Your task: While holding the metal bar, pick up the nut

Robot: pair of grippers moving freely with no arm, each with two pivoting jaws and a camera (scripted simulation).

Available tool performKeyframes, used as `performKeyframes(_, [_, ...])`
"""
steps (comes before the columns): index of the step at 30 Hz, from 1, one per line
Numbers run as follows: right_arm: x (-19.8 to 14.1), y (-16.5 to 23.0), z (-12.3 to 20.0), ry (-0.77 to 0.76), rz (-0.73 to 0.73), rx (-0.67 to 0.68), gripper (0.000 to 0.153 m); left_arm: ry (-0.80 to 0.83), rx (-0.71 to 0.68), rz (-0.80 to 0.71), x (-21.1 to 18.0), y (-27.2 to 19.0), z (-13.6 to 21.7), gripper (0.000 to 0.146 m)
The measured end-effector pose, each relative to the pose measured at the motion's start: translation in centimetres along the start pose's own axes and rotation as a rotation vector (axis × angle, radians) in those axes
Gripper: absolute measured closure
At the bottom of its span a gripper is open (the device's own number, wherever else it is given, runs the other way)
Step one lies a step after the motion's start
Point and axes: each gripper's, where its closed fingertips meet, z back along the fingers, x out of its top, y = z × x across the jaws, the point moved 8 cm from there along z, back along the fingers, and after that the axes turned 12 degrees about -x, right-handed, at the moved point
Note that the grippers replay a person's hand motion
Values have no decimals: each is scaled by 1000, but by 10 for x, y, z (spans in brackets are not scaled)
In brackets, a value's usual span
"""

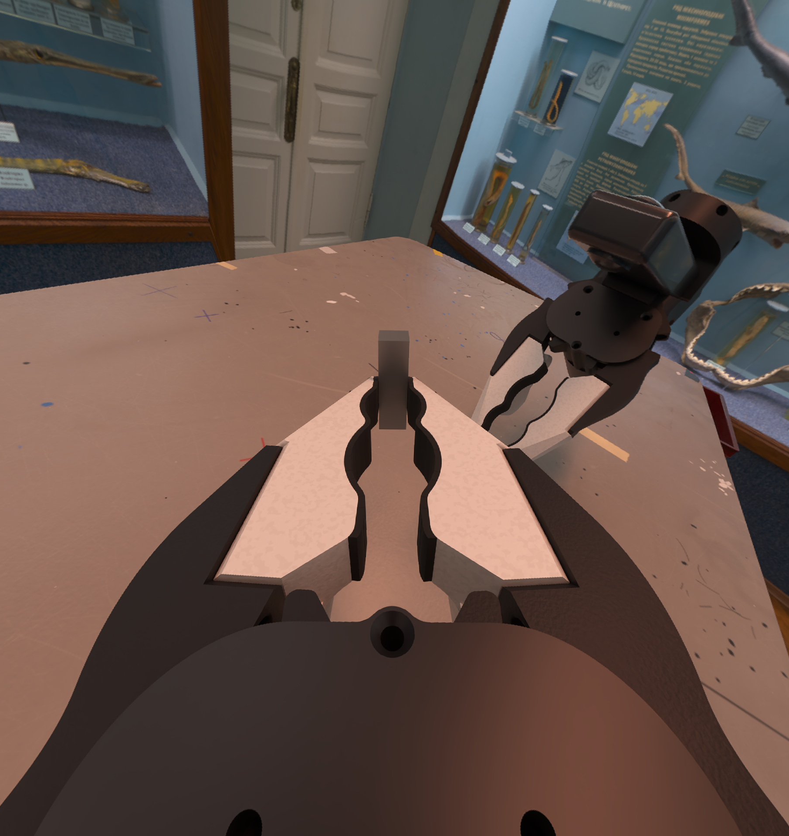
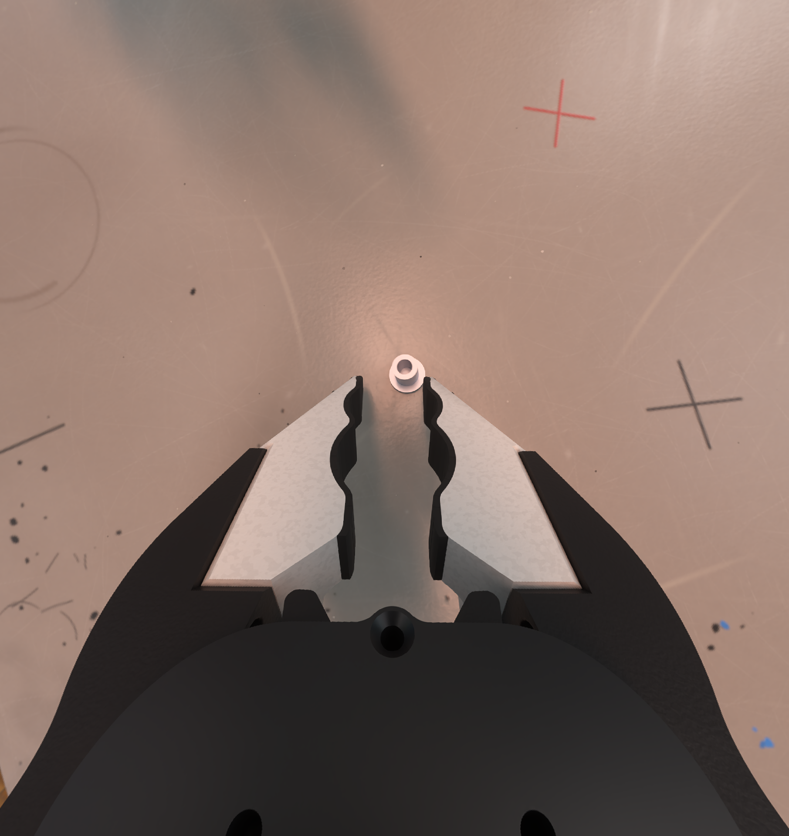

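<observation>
Fingertips of our left gripper (image 1: 392, 384) clamp the metal bar (image 1: 393, 379) upright above the table (image 1: 112, 407); our right gripper (image 2: 392, 384), parted, points down so its tips can straddle the nut (image 2: 406, 373) lying just ahead.

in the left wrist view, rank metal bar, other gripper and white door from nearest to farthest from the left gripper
1. metal bar, clamped between the left gripper fingertips
2. right gripper, ahead to the right, over the table
3. white door, beyond the table's far edge
</observation>
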Motion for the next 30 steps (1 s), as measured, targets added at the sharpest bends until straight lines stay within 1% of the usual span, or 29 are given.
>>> performKeyframes(4, [-1, 4, 5, -34, -38, -46, 124, -13, 3, 9, 1, 1, 1, 135])
performKeyframes(7, [-5, 3, 10, -51, -81, -23, 116, -17, 1, 9, 1, 1, 1, 135])
performKeyframes(8, [-7, 2, 13, -50, -61, -5, 115, -13, 1, 7, 1, 0, 1, 135])
performKeyframes(12, [-16, -9, 20, -19, 101, 74, 115, -2, 4, 2, 0, 0, 0, 135])
performKeyframes(15, [-19, -19, 14, -31, 129, 179, 119, 2, 7, 1, 0, 1, -1, 135])
performKeyframes(17, [-19, -19, 7, -47, 136, 220, 120, 5, 14, 0, -1, 1, 0, 135])
performKeyframes(20, [-18, -13, 1, -44, 157, 202, 122, 6, 22, 2, -1, 3, 1, 135])
performKeyframes(22, [-17, -11, 2, -51, 145, 205, 126, 2, 21, 6, -1, 3, 1, 135])
performKeyframes(24, [-18, -11, 3, -44, 123, 193, 126, 1, 18, 9, -1, 3, 1, 135])
performKeyframes(30, [-16, -6, 8, -15, 58, 88, 124, 6, 12, 2, -1, 1, 0, 135])
